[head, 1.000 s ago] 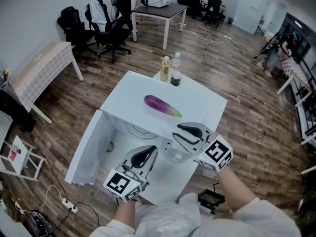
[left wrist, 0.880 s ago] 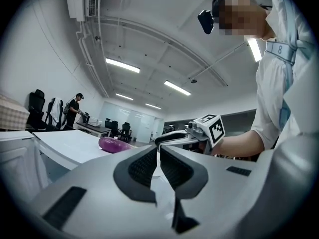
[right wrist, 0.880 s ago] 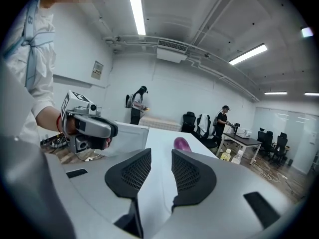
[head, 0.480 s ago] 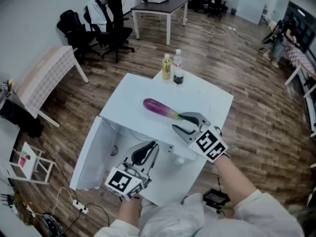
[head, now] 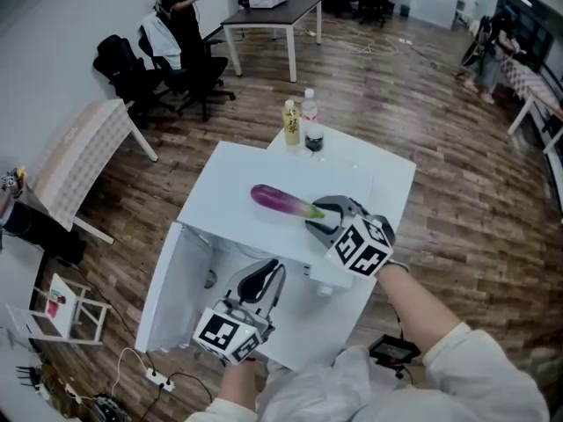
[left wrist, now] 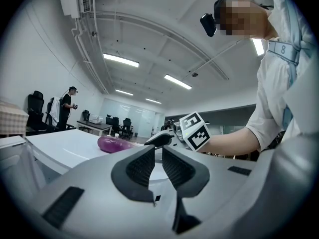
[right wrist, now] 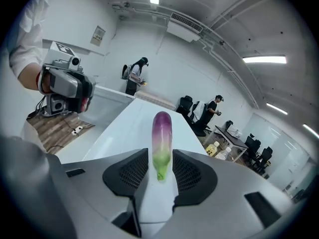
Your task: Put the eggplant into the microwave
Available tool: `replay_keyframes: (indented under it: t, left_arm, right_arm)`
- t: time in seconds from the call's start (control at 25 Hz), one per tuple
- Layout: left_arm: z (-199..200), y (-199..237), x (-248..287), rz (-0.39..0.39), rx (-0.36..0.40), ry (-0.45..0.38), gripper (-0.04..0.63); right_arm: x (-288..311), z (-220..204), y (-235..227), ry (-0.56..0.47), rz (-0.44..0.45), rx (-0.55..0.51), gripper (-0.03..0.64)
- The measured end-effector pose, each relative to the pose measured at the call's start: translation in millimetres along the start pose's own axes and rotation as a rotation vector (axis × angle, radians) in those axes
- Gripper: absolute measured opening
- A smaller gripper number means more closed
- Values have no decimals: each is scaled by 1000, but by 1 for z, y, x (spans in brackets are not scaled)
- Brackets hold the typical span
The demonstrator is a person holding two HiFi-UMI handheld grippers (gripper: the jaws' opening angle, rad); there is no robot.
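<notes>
A purple eggplant (head: 280, 200) with a green stem end lies on top of the white microwave (head: 356, 176). The microwave's door (head: 169, 281) hangs open at the left. My right gripper (head: 317, 216) reaches down at the eggplant's green end. In the right gripper view its jaws are opening, and the green tip of the eggplant (right wrist: 162, 136) lies between the pads without being pressed. My left gripper (head: 262, 278) hovers level in front of the open cavity, shut and empty. From the left gripper view, the eggplant (left wrist: 113, 144) and the right gripper (left wrist: 160, 138) show beyond the left gripper (left wrist: 155, 159).
Two bottles (head: 302, 125) stand at the microwave top's far edge. A checked table (head: 75, 161) is at the left, office chairs (head: 145, 64) and a dark table (head: 268, 16) behind. A person (head: 180, 11) stands at the back. Cables lie on the wooden floor.
My right gripper moved forward and down to the eggplant's green end, and its jaws spread wider around it. The left gripper stayed almost where it was.
</notes>
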State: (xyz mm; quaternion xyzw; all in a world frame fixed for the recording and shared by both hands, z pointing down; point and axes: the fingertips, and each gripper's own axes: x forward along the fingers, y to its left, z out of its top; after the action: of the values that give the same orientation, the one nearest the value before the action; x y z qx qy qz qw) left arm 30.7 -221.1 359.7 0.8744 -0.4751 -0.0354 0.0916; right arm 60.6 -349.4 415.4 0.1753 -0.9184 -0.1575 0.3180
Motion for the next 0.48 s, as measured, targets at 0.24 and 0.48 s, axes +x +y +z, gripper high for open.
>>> replay_keyframes:
  t: [0.24, 0.48]
  left_arm:
    - [1, 1, 0, -1, 7, 7, 41]
    - [-7, 2, -5, -13, 24, 2, 41]
  right_arm:
    - [6, -6, -3, 55, -5, -44, 169]
    - [8, -9, -1, 78, -18, -62, 144]
